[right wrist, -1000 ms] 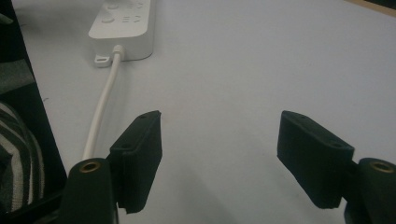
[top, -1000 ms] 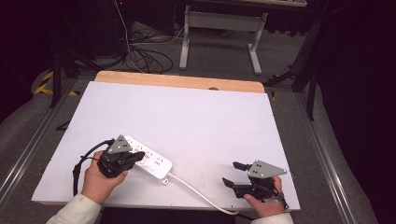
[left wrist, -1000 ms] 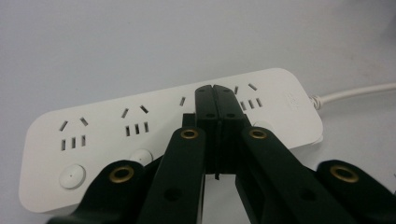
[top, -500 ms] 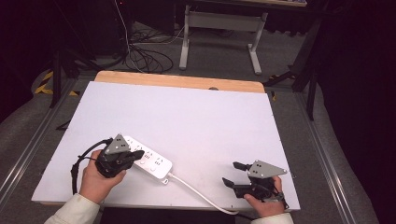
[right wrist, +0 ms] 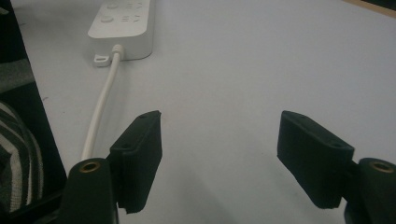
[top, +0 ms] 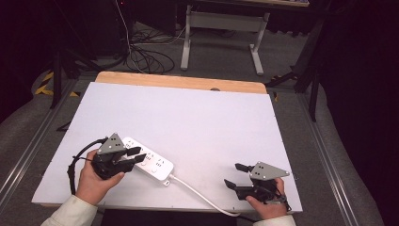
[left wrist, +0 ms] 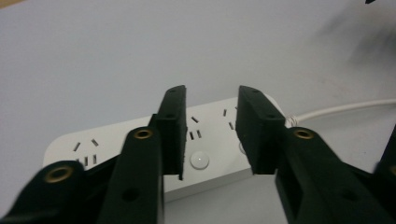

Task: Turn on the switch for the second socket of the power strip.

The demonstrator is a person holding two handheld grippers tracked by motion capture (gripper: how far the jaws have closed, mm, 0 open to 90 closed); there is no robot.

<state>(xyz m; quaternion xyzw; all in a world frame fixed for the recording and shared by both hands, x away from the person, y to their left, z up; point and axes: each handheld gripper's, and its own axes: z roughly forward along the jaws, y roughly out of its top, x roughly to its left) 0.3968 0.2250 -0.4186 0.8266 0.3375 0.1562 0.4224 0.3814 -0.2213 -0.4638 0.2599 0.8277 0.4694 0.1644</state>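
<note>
Now the left gripper point(top: 134, 155), over the power strip point(top: 153, 162) near the worktop's point(top: 211, 122) front left, has just opened its jaws; nothing is clamped, so the switch press looks finished. Right gripper point(top: 234, 175) rests wide apart, idle.

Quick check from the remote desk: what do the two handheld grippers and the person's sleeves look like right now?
Both the left gripper and the right gripper are black, each with two flat rectangular jaws, brass-coloured pivot eyelets and a grey three-cornered plate on top. A black cable loops from the left one. The person wears a cream left sleeve; the right cuff looks pale too.
</note>
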